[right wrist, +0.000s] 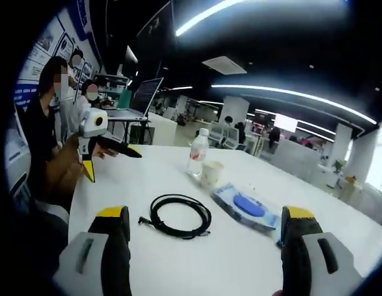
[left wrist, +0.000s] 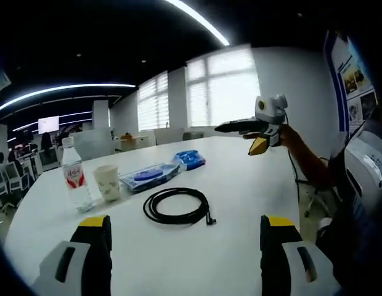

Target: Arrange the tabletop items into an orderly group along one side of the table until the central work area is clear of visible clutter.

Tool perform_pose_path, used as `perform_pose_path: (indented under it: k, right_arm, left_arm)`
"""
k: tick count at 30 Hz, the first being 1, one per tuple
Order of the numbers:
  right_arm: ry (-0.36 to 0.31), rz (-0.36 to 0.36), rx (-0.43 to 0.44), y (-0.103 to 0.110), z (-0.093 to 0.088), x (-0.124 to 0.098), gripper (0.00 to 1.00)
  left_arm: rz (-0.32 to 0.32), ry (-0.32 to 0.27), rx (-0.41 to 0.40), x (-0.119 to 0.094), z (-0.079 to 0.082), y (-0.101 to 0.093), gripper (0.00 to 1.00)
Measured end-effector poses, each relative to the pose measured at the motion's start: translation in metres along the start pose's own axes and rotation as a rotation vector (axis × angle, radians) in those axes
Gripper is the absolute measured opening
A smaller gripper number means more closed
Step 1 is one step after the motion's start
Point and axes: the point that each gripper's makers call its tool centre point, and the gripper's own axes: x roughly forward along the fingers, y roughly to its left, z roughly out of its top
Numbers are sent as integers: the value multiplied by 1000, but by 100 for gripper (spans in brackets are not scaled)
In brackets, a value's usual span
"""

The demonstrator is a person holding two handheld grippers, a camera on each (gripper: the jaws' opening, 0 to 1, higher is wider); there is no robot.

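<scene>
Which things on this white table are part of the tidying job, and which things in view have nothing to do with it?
Part of the job:
- coiled black cable
- water bottle
- paper cup
- flat blue packet
- smaller blue packet

Not part of it:
- laptop on a far desk
- wall posters
- office chairs

coiled black cable, upright bottle, cup

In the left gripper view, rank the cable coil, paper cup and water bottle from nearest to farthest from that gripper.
1. Black cable coil, centre, just ahead of the left gripper.
2. Paper cup, left.
3. Water bottle, left beside the cup; close call.
</scene>
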Motion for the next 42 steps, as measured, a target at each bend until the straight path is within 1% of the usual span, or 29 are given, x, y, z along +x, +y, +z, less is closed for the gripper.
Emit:
perform_pose_path:
  k: [6, 11, 16, 18, 21, 22, 23, 31, 33, 37, 42]
  right_arm:
    - [10, -22, 14, 0, -11, -13, 100]
    - [16, -27, 24, 3, -19, -17, 100]
    - [25, -31, 21, 6, -26, -16, 97]
    - [27, -25, 19, 7, -27, -14, 95]
    - [39, 2, 17, 12, -31, -10, 87]
    - [44, 12, 12, 14, -32, -9, 87]
    - [62, 26, 11, 17, -36, -5, 86]
    - [75, 65, 9, 22, -40, 14, 74]
    - [87, 80, 10, 25, -42, 18, 74]
    - [101, 98, 3, 29, -45, 25, 72]
    - [118, 126, 4, 32, -50, 33, 71]
  left_arm:
    - [-1, 3, -5, 5, -1, 0, 100]
    - [4, 23, 6, 8, -5, 0, 100]
    - [10, 26, -1, 12, -6, 2, 100]
    - [19, 32, 1, 16, -7, 4, 100]
    - [33, 42, 11, 20, -9, 6, 100]
    - [36, 48, 16, 21, -10, 7, 100]
    - [40, 68, 27, 25, -13, 7, 100]
    - [11, 69, 2, 40, -15, 4, 94]
    - [6, 62, -3, 43, -13, 5, 90]
    - [10, 58, -14, 48, -11, 8, 88]
    - [-7, 98, 7, 54, -15, 10, 87]
